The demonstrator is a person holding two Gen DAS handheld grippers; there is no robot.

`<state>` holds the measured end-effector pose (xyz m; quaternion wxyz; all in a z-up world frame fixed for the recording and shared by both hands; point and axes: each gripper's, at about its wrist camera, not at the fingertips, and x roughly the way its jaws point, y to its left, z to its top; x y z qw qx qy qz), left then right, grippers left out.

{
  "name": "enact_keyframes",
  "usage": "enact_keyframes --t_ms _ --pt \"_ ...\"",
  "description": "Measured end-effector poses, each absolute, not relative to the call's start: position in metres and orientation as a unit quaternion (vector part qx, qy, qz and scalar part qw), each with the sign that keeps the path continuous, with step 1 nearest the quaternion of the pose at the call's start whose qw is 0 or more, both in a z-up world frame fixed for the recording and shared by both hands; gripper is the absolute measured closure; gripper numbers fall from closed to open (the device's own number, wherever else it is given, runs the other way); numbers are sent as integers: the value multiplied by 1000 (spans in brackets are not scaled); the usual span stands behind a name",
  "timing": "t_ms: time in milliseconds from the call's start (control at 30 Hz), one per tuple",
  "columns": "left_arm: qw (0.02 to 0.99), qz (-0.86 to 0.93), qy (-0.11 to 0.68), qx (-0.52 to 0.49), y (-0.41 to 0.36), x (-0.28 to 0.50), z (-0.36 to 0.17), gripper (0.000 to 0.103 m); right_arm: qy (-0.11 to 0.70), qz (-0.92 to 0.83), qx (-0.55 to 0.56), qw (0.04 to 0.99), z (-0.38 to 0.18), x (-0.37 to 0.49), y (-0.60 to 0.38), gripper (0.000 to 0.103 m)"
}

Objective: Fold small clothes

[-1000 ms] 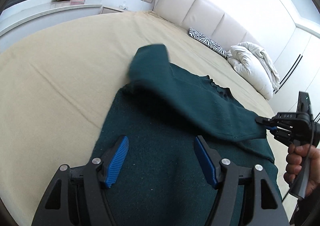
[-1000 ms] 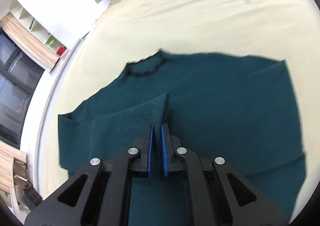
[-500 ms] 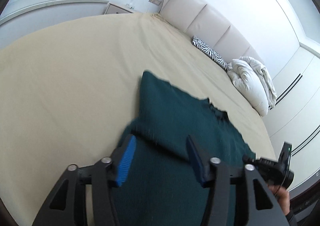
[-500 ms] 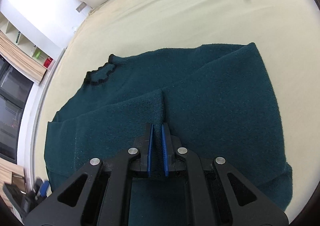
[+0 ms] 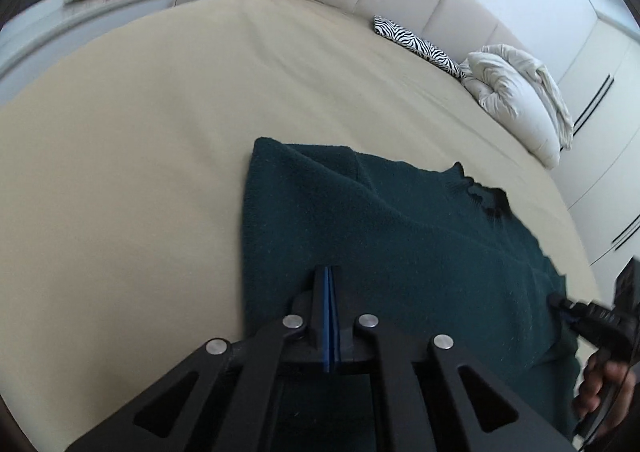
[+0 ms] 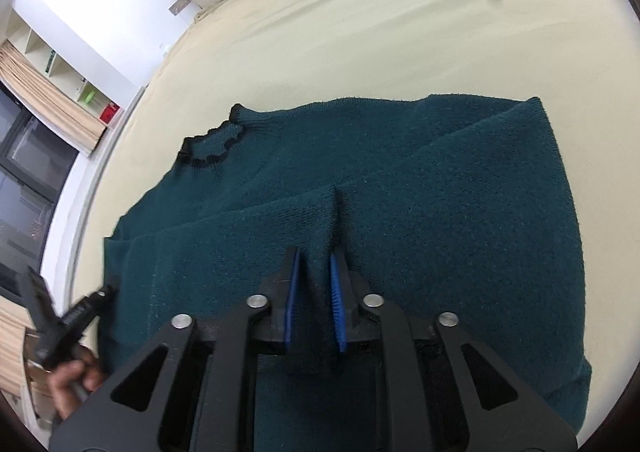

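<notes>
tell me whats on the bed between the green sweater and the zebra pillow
Nothing: in the left wrist view only bare beige bedcover stretches from the green sweater to the zebra pillow.

My left gripper has just been closing: blue pads were wide apart, now pressed together with nothing visible between them, and its view has slid to the sweater's left edge. My right gripper has just been opening; the sleeve fold it pinched now sits loose between the parted pads. The raised sleeve now lies flat across the sweater.
</notes>
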<state>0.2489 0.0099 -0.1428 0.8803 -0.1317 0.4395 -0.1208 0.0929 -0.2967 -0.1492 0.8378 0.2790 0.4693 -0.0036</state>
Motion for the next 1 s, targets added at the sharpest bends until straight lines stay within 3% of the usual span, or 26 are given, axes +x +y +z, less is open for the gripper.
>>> enact_keyframes --t_ms 33,133,167,333,433,533,633,733,1000 --pt "887 -116 434 -111 8 243 -141 97 462 -13 275 843 -145 90 -299 77" --pt "893 -103 425 -103 15 236 -141 97 419 -23 290 860 -127 76 -304 41" --pt "893 -98 425 -109 19 234 -141 97 405 -19 299 864 -121 71 -304 37" --pt "896 -73 424 -110 29 223 -124 95 404 58 320 855 -113 69 -288 37" --pt "909 -73 394 -115 25 220 -98 75 416 80 328 844 -124 77 -279 37" --pt "911 -104 384 -106 6 236 -84 75 427 88 351 829 -143 89 -277 37" --pt "895 -115 421 -94 -11 270 -109 75 421 95 369 823 -163 98 -273 38" --pt "887 -128 434 -96 -3 284 -144 77 415 104 382 819 -164 100 -278 38" --pt "879 -148 434 -133 16 282 -143 81 402 131 407 810 -151 109 -280 36"
